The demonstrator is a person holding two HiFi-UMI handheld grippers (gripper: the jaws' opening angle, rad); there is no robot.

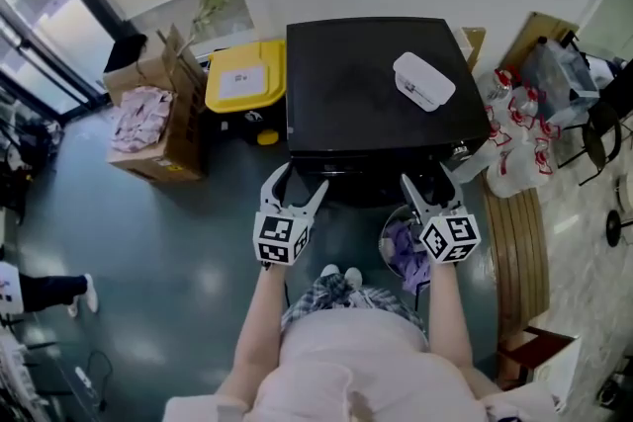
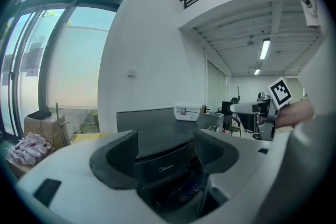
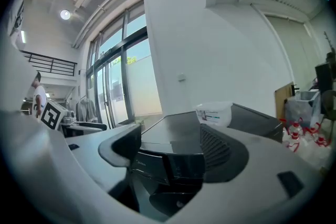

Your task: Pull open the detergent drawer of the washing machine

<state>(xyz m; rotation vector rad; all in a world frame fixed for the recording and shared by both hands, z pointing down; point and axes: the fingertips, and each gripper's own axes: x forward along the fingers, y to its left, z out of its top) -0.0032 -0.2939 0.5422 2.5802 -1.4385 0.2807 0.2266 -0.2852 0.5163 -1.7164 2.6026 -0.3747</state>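
1 washing machine [image 1: 366, 84], 1 white tub [image 1: 423, 80], 1 yellow bin [image 1: 245, 74], 2 grippers: left gripper [image 1: 295, 181], right gripper [image 1: 427, 178].

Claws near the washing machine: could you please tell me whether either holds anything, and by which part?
Nothing is held: the left claw and the right claw both stand open before the washing machine.

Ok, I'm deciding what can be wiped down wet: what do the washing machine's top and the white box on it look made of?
The washing machine top looks like dark painted metal or plastic, smooth and faintly glossy: it carries soft reflections; which of the two is unclear. The white box looks like moulded plastic, satin, with rounded corners and a printed label.
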